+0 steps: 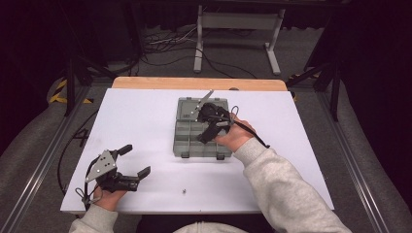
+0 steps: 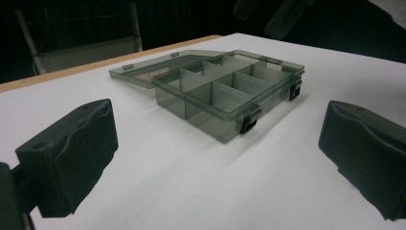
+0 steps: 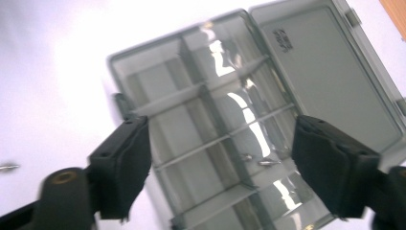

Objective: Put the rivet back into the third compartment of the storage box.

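While hovering over the open compartment box [image 1: 194,133] near the middle of the white table [image 1: 145,116], right gripper [image 1: 210,125] spread wide, jaws empty, two small screws [image 3: 258,160] lying in a compartment below. Lid [image 3: 330,76] laid flat behind the tray. Left gripper [image 1: 138,162] low over the table's near left corner, well apart from the box, jaws wide and empty. One small screw [image 1: 184,191] loose on the table near the front edge.
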Tool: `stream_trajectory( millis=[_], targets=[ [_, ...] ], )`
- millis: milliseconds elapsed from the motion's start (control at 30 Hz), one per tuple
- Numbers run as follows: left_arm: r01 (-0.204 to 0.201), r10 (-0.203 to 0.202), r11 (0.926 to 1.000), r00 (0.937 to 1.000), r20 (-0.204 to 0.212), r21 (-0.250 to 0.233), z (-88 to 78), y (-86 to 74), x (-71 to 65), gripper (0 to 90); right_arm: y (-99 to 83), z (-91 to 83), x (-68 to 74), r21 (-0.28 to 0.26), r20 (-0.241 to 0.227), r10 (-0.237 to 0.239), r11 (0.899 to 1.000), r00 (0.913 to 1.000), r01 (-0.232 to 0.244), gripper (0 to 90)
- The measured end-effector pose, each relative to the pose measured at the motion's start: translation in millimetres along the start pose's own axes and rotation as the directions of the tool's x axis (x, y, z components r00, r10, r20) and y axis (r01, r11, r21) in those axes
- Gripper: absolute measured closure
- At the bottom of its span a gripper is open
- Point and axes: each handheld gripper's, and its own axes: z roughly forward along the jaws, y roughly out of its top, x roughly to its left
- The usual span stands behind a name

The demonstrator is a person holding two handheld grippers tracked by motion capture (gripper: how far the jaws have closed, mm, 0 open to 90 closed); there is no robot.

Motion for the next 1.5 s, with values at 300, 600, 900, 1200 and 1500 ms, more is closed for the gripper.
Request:
stream_trajectory(
  millis=[300,600,900,1200,1500],
  targets=[
    [-0.003,0.003,1.0,1.0,0.001,0.003,0.1,0.1,0.2,0.3,3.1,-20.5,29.5,-0.04,-0.044,-0.051,0.998,0.9977,0.049,10.8],
    [-0.002,0.002,1.0,1.0,-0.001,0.002,-0.5,0.3,0.4,0.3,4.5,-25.9,51.1,-0.06,-0.068,-0.099,0.994,0.9928,0.095,8.5],
    [-0.002,0.002,1.0,1.0,-0.001,0.0,-0.1,0.2,0.1,0.3,1.7,-22.8,75.9,-0.058,-0.105,-0.155,0.987,0.9822,0.15,8.5],
    [0.001,-0.001,1.0,1.0,-0.001,-0.001,-0.2,0.2,0.0,0.3,-2.9,-10.1,94.0,-0.038,-0.135,-0.183,0.983,0.9739,0.179,8.3],
    [0.0,0.0,1.0,1.0,-0.001,-0.002,-0.4,0.3,0.0,0.3,-8.4,5.4,109.5,-0.011,-0.156,-0.201,0.979,0.9672,0.201,8.4]
  ],
)
